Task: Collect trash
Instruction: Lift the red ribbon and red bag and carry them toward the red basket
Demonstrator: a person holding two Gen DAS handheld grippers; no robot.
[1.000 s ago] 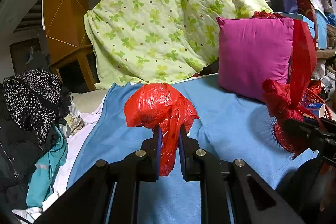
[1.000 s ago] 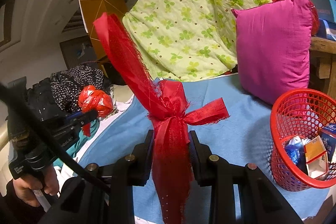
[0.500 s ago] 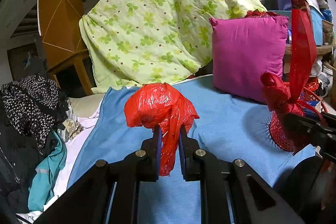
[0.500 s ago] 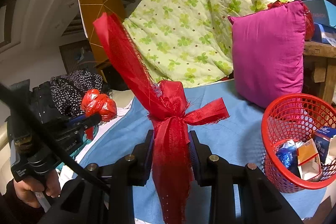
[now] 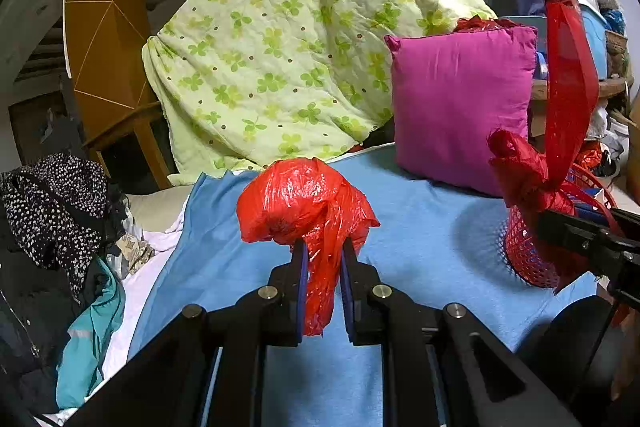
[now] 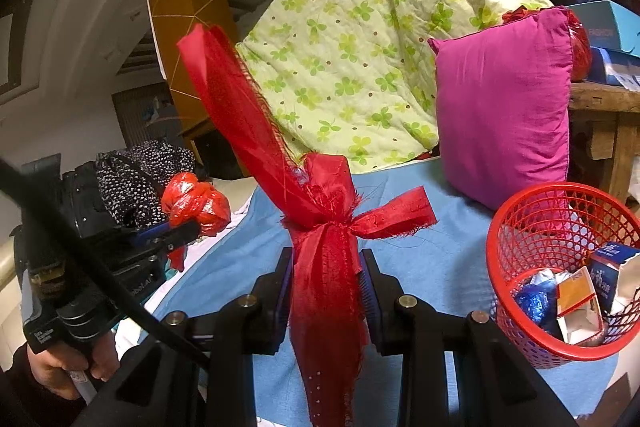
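My left gripper [image 5: 322, 251] is shut on a crumpled red plastic bag [image 5: 304, 203] and holds it above the blue sheet [image 5: 432, 227]. The bag also shows in the right wrist view [image 6: 196, 203]. My right gripper [image 6: 326, 259] is shut on a knotted red ribbon [image 6: 320, 203], held up above the sheet, left of the red mesh basket [image 6: 532, 211]. In the left wrist view the ribbon [image 5: 532, 171] hangs in front of the basket [image 5: 524, 259]. The basket holds several cartons and wrappers [image 6: 576, 299].
A magenta pillow [image 5: 460, 103] and a green clover quilt [image 5: 288, 47] stand at the back of the bed. A heap of dark clothes [image 5: 52, 211] lies on the left. A wooden table [image 6: 608, 107] with boxes stands behind the basket.
Both grippers have shifted to the right with their loads. The right gripper and ribbon have come nearer to the basket. Both grips are unchanged.
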